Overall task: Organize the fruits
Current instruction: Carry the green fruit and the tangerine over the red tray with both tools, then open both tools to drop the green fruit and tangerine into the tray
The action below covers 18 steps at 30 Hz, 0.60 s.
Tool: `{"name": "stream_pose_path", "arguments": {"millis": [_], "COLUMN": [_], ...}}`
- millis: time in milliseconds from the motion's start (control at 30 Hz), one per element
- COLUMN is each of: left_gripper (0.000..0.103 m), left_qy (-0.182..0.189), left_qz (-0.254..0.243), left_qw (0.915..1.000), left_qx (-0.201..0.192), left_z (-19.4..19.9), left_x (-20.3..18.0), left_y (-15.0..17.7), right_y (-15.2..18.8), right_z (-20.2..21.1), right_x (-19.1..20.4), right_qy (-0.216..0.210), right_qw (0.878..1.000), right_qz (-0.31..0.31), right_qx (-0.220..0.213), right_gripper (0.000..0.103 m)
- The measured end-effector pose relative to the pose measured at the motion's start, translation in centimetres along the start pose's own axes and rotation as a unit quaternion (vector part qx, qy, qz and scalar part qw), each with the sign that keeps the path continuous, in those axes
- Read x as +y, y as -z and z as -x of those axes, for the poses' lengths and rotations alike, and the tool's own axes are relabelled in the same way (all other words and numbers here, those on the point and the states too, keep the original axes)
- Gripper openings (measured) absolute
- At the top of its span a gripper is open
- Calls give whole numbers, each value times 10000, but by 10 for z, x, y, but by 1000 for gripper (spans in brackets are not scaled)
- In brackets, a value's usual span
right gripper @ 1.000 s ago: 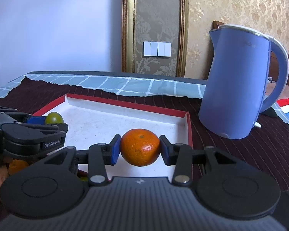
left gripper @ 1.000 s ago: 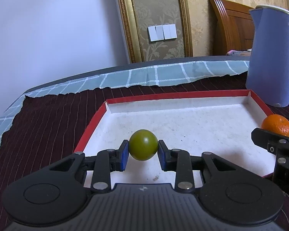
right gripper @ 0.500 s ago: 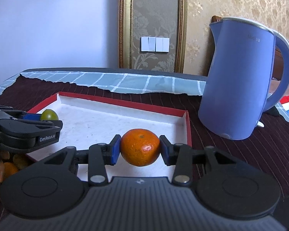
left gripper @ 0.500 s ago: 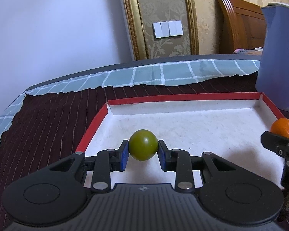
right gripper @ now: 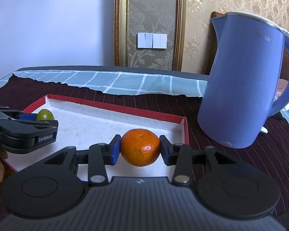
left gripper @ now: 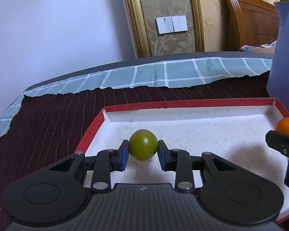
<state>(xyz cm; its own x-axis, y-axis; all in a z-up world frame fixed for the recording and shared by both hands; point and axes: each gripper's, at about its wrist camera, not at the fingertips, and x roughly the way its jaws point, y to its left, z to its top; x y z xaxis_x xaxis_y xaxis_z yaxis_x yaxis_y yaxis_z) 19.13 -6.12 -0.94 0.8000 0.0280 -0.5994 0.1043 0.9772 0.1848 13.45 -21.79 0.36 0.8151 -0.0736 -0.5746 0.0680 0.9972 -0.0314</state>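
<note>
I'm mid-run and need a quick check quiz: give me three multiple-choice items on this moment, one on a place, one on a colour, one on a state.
1. Where does the blue kettle stand relative to the red-rimmed tray?
A. Inside the tray
B. Outside it, past its right edge, on the dark cloth
C. On the checked cloth behind it

2. What colour is the fruit in the left tongs?
A. Green
B. Orange
C. Red

3. What state are the right tongs in?
A. Wide open and empty
B. Shut with nothing between them
C. Shut on the orange fruit

Answers:
1. B, its base sits on the dark cloth beyond the tray's right rim.
2. A, the green fruit sits between the blue pads.
3. C, both pads press the orange's sides.
</note>
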Motion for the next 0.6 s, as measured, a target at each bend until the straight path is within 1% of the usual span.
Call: {"name": "stream_pose_path", "arguments": {"millis": [367,500,600], "left_gripper": [31,31,31], "left_qy": [-69,-117,-85], "left_qz": [-98,-148,-185], "left_qw": [9999,9998,9997], "left_qx": [59,89,109], "left_z": [-17,-23,-27], "left_x": [-9,-14,-18], "left_y": [-10,-14,-17], "right_y": [-8,-11,-12], "right_z": [-25,-30,-31], "right_x": [-8,-13,-18], "right_qy": [31,26,11], "right_qw": [9998,9997,9994], "right_qz": [-120,-233,-345], "right_qx": [128,107,80], "right_gripper": [40,40,40]}}
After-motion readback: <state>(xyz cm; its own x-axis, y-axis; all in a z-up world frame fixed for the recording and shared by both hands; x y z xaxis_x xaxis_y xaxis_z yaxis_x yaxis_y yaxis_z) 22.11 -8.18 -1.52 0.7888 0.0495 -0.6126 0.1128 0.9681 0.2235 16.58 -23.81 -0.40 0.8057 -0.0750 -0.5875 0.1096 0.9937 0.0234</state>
